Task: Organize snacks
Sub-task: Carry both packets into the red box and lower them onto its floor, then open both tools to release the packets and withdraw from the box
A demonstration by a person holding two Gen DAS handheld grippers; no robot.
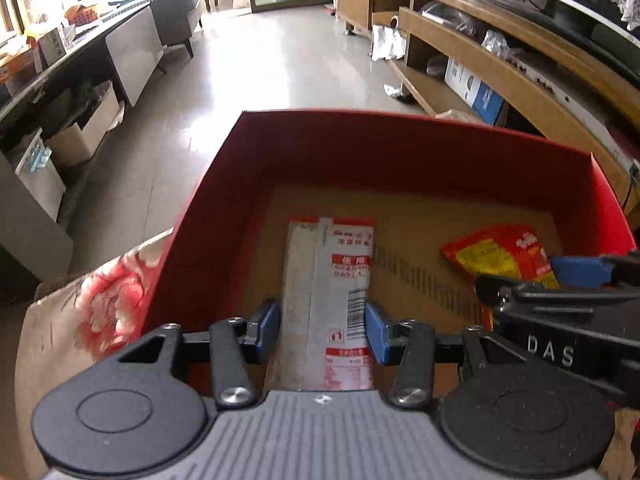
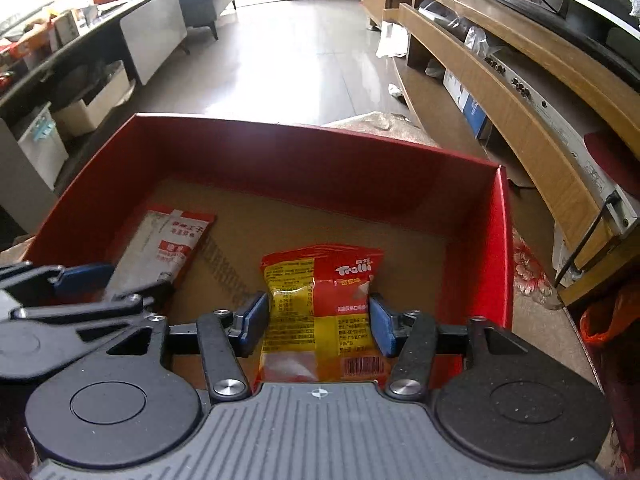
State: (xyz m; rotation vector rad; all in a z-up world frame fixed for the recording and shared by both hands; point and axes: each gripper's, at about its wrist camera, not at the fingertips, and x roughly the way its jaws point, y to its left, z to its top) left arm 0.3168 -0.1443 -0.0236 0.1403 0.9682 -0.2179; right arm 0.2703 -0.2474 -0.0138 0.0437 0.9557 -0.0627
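Observation:
A red box (image 1: 400, 148) with a brown cardboard floor stands on a floral cloth; it also shows in the right wrist view (image 2: 312, 160). My left gripper (image 1: 323, 326) has its blue pads on both sides of a long white-and-red snack packet (image 1: 330, 296) lying in the box. My right gripper (image 2: 318, 326) has its pads against the sides of a red-and-yellow Trolli packet (image 2: 320, 304) in the box. Each gripper shows in the other's view: the right one (image 1: 560, 280), the left one (image 2: 80, 284). The white packet (image 2: 164, 248) and the Trolli packet (image 1: 496, 252) show there too.
The floral cloth (image 1: 104, 304) covers the table around the box. A wooden shelf unit (image 2: 520, 92) with boxes and electronics runs along the right. A grey cabinet (image 1: 132, 52) and storage bins (image 1: 84, 128) stand on the left. Shiny floor lies beyond.

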